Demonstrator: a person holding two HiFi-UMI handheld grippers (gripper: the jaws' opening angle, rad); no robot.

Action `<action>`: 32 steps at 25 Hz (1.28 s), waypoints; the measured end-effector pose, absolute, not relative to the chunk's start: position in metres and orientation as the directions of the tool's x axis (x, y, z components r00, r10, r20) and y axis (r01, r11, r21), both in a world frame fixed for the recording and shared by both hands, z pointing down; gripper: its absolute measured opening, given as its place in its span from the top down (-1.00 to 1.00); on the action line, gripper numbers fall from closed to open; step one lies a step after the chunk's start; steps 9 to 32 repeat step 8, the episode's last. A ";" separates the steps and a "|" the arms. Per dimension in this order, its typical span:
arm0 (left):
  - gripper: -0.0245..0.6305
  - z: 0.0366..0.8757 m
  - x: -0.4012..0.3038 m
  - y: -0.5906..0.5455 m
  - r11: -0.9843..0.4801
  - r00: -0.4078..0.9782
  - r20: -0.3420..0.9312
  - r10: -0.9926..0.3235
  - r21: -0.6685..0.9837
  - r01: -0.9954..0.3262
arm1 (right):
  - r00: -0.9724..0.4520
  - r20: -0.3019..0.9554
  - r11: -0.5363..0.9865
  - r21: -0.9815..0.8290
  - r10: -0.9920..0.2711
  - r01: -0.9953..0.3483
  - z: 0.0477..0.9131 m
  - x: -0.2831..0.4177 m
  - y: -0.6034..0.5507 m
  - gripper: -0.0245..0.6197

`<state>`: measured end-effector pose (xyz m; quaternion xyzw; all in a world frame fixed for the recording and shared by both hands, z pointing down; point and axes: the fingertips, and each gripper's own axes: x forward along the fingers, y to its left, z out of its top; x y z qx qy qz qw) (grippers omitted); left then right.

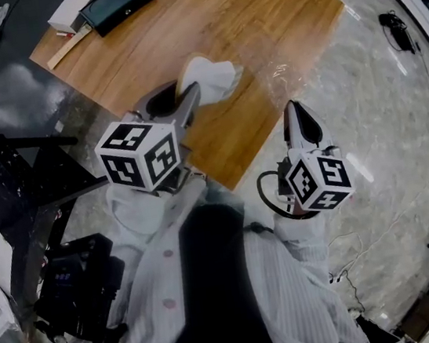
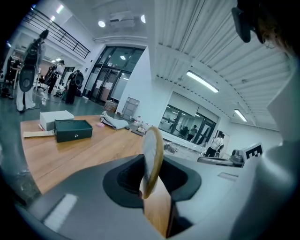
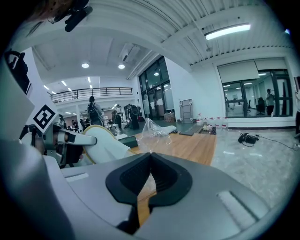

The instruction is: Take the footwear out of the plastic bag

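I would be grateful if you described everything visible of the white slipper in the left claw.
The slipper is white, soft-looking and flat, with a thin tan edging round its sole. It stands on edge, pinched at one end by the left claw, its rounded end sticking out over the wooden table. Nothing else touches it; it is outside the clear plastic bag, which lies on the table.

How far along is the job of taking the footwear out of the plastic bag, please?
Done: one white slipper looks clear of the plastic bag, which lies crumpled on the wooden table.
In hand: the left gripper clamps the slipper by its edge, above the table; the right gripper is shut and empty.
Left: probably setting the slipper down. Whether the bag holds another, I cannot tell.
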<state>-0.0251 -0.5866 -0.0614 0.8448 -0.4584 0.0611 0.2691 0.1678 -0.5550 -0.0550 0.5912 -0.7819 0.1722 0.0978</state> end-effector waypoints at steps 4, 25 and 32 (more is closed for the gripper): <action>0.65 -0.061 -0.026 -0.588 -0.434 0.581 0.350 -0.735 0.416 -0.799 | -0.282 0.361 0.241 -0.154 -0.889 -0.958 -0.055 0.166 -0.555 0.88; 0.65 -0.060 -0.029 -0.590 -0.434 0.582 0.354 -0.732 0.416 -0.799 | -0.281 0.364 0.241 -0.152 -0.888 -0.958 -0.056 0.164 -0.557 0.88; 0.65 -0.060 -0.029 -0.590 -0.434 0.582 0.354 -0.732 0.416 -0.799 | -0.281 0.364 0.241 -0.152 -0.888 -0.958 -0.056 0.164 -0.557 0.88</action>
